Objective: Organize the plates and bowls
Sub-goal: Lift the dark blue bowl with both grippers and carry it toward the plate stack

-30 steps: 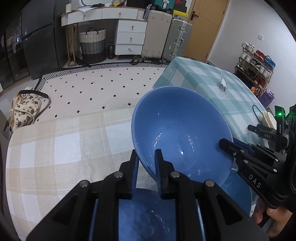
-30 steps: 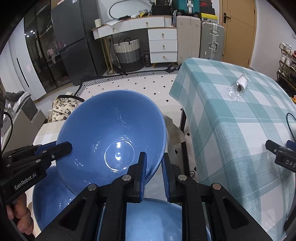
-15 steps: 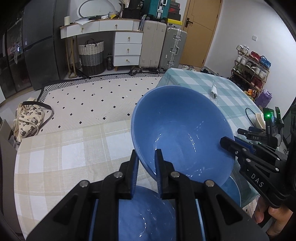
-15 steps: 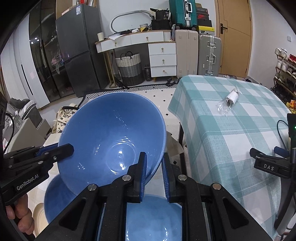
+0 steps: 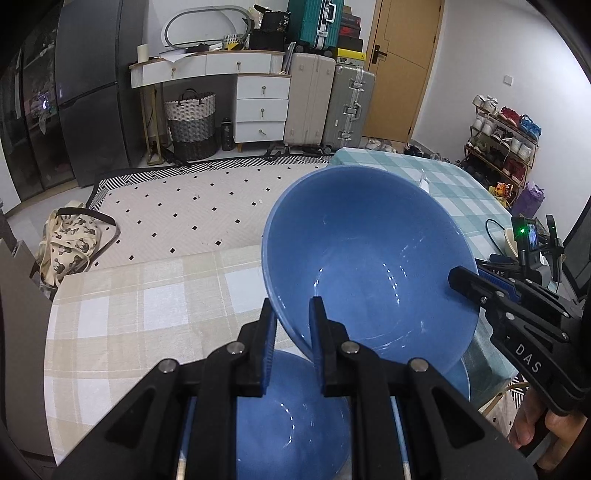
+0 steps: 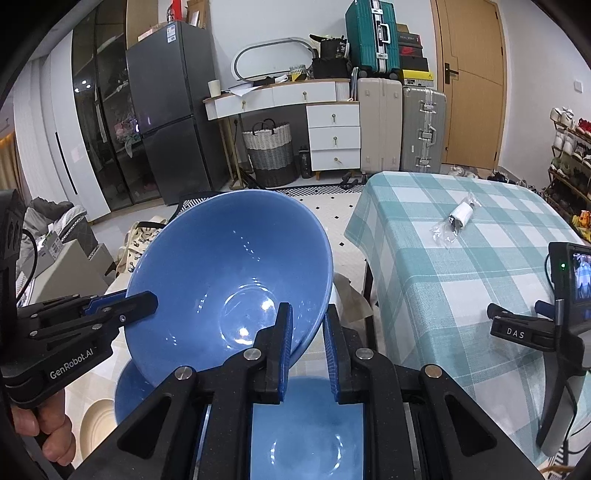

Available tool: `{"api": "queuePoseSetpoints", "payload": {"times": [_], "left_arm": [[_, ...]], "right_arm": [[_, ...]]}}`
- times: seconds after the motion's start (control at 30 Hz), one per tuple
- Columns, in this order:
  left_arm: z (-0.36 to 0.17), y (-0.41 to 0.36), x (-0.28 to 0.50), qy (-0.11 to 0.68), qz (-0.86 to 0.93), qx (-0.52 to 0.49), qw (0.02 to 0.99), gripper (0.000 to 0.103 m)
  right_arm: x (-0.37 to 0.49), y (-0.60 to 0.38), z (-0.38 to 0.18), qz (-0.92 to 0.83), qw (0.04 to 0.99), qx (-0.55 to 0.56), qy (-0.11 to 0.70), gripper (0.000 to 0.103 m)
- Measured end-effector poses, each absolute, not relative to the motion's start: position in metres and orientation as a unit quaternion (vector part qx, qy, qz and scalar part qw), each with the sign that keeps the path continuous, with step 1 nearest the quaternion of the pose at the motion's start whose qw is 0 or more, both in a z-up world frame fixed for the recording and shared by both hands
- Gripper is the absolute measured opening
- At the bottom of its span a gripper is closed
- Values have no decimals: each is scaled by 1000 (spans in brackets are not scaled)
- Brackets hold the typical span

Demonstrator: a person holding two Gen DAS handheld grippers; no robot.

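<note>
A large bowl [image 5: 369, 266] fills the centre of the left wrist frame, tilted above a second bowl [image 5: 291, 424] at the bottom edge. A checked surface [image 5: 147, 302] spreads to its left, and another surface [image 6: 461, 258] lies at right in the right wrist frame, a wrapped packet [image 6: 456, 219] on it.

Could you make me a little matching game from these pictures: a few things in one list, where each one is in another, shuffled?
Things:
1. big blue bowl
2. white roll in a clear wrapper
3. woven basket
4. teal suitcase

Places:
A. on the floor beneath the white desk
B. stacked on the grey and beige suitcases
C. pinched at its rim by both grippers, lifted
D. lying on the green checked tablecloth

Pairs: 1-C, 2-D, 3-A, 4-B
</note>
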State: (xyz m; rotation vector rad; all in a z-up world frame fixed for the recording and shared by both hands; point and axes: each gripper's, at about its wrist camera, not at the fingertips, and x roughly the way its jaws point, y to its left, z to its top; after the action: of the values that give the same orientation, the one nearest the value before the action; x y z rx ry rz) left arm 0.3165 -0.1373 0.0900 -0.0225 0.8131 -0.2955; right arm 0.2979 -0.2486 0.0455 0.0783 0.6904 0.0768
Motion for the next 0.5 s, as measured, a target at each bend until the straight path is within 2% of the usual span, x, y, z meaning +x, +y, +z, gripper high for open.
{"api": "queuePoseSetpoints", "payload": {"times": [0.5], "left_arm": [[109,-115,274,374,-136,-11,918,16]], "right_arm": [[259,-223,66,59,946,24,319,16]]}}
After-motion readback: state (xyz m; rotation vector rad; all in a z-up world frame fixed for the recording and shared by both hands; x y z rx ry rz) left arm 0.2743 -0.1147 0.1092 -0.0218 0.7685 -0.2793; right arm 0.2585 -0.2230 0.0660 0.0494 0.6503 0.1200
